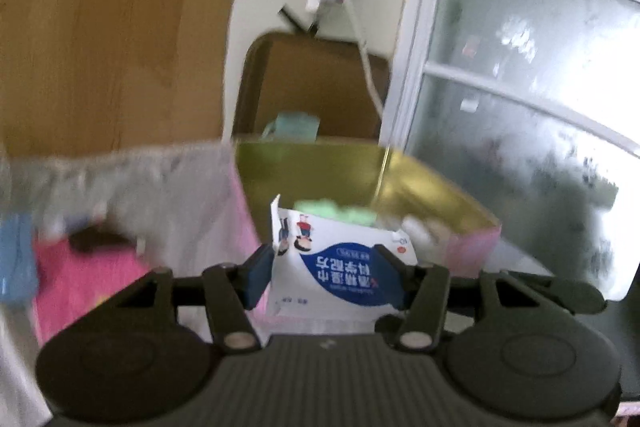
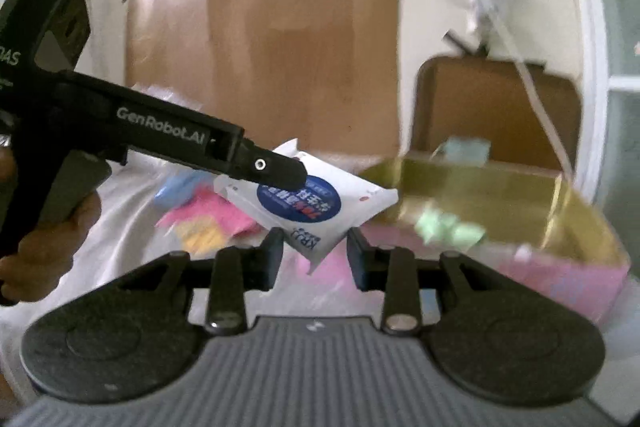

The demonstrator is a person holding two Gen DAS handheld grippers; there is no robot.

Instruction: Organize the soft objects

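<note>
Left gripper has its blue pads clamped on either side of a white-and-blue wet wipes packet, low centre of the left wrist view. In the right wrist view that packet hangs mid-frame, pinched by the black left gripper coming in from the left, a hand on its handle. The right gripper sits narrow below it, the packet's bottom corner dipping between the pads; whether they touch it, I cannot tell. Just beyond, right of centre, a pink box with a gold lining holds pale green soft pieces. Left of it, pink and blue cloths lie on a white-covered surface. Behind: cream wall, brown cardboard sheet, a wooden chair back, and frosted glass panels at right.
</note>
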